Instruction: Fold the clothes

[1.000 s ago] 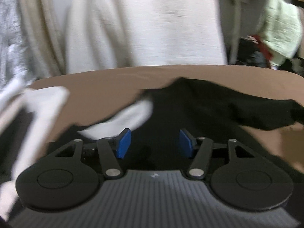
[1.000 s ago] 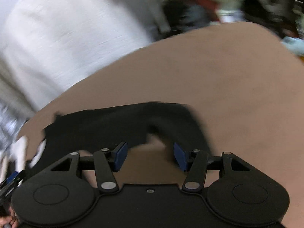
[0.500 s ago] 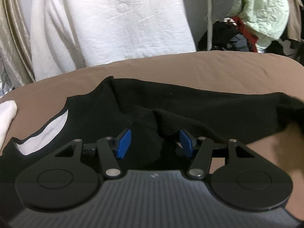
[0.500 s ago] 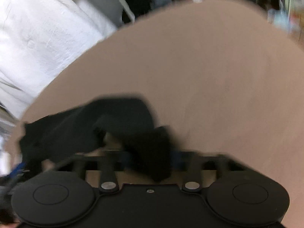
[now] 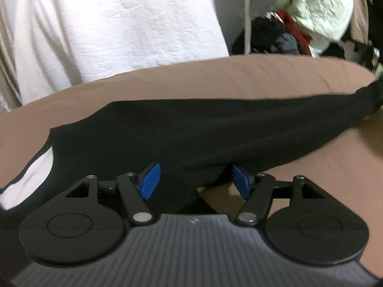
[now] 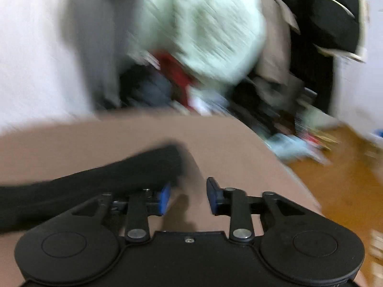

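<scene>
A black garment (image 5: 191, 129) lies stretched across the brown surface (image 5: 215, 76), with a white patch (image 5: 28, 179) showing at its left end. My left gripper (image 5: 194, 179) is open, its blue pads either side of the garment's near edge. In the blurred right wrist view, the garment's sleeve end (image 6: 119, 177) lies just left of my right gripper (image 6: 188, 197), which is open and empty over the brown surface (image 6: 227, 148).
A white cloth (image 5: 107, 24) hangs behind the surface. A pile of clothes with a pale green piece (image 5: 318, 7) sits at the back right. The wooden floor (image 6: 347, 167) shows past the surface's right edge.
The right gripper has let go of the black sleeve and opened, swinging right. The garment now lies stretched out straighter. The left gripper stays open at the near edge.
</scene>
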A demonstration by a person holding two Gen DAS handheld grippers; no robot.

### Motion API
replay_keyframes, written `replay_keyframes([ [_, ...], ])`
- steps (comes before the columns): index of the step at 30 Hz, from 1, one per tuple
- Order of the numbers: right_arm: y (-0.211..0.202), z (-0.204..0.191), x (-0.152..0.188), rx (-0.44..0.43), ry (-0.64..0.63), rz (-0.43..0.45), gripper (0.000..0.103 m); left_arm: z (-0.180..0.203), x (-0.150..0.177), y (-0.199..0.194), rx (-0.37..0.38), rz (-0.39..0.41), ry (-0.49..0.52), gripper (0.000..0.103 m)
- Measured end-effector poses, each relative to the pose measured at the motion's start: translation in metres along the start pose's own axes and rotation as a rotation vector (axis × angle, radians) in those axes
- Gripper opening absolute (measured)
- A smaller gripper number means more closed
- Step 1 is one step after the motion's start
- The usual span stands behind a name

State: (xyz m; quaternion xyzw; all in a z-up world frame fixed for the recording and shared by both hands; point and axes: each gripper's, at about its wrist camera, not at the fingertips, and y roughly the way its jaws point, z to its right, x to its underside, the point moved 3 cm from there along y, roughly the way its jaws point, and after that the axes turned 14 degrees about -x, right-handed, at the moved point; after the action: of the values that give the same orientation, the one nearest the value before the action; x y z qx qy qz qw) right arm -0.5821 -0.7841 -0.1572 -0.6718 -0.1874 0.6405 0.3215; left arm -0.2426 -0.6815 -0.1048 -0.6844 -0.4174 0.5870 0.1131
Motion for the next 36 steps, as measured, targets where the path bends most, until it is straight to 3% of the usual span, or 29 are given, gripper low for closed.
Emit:
replay_keyframes([
  [3,0.005,0.034,0.003,0.017,0.180,-0.092,0.040,0.012,0.001,-0.010,-0.003,0.035,0.070,0.069],
  [4,0.003,0.047,0.004,-0.034,0.276,-0.105,0.041,0.016,0.001,-0.015,0.003,0.045,0.084,0.069],
  [8,-0.012,0.078,0.017,-0.459,0.690,-0.119,0.051,0.027,-0.002,-0.042,0.060,0.126,0.108,0.069],
  [10,-0.021,0.075,0.028,-0.562,0.792,-0.145,0.053,0.037,-0.005,-0.049,0.066,0.154,0.132,0.072],
  [12,-0.020,0.062,0.028,-0.621,0.803,-0.166,0.066,0.049,-0.007,-0.049,0.055,0.167,0.169,0.072],
  [14,-0.015,0.043,0.026,-0.619,0.765,-0.186,0.076,0.057,-0.008,-0.042,0.020,0.152,0.179,0.072],
  [17,-0.003,0.024,0.021,-0.565,0.708,-0.170,0.080,0.052,-0.012,-0.030,0.035,0.088,0.105,0.072],
  [19,0.007,0.015,0.014,-0.509,0.636,-0.088,0.077,0.042,-0.012,-0.021,0.063,0.027,0.021,0.072],
  [20,0.011,0.012,0.009,-0.459,0.571,-0.026,0.050,0.036,-0.011,-0.016,0.070,-0.001,-0.020,0.072],
  [21,0.017,0.009,0.005,-0.408,0.504,0.008,0.010,0.030,-0.009,-0.012,0.075,-0.026,-0.058,0.072],
  [24,0.014,0.003,-0.004,-0.369,0.402,0.190,0.009,0.014,-0.005,-0.011,0.109,-0.066,-0.154,0.072],
  [27,0.010,0.007,-0.014,-0.279,0.363,0.223,0.009,0.005,0.000,-0.014,0.108,-0.103,-0.181,0.072],
  [29,0.025,0.009,-0.010,-0.259,0.349,0.155,0.010,-0.001,0.007,-0.019,0.097,-0.124,-0.165,0.072],
  [31,0.038,0.010,-0.003,-0.231,0.325,0.099,0.021,-0.012,0.018,-0.033,0.115,-0.130,-0.170,0.072],
  [32,0.037,0.011,-0.002,-0.237,0.332,0.114,0.026,-0.021,0.024,-0.043,0.124,-0.135,-0.181,0.072],
  [33,0.033,0.013,-0.005,-0.240,0.344,0.115,0.040,-0.032,0.031,-0.054,0.127,-0.139,-0.193,0.072],
  [35,0.017,0.018,-0.009,-0.224,0.369,0.114,0.059,-0.056,0.049,-0.078,0.098,-0.144,-0.214,0.074],
  [36,0.008,0.025,-0.007,-0.212,0.386,0.132,0.061,-0.070,0.059,-0.090,0.067,-0.150,-0.228,0.075],
])
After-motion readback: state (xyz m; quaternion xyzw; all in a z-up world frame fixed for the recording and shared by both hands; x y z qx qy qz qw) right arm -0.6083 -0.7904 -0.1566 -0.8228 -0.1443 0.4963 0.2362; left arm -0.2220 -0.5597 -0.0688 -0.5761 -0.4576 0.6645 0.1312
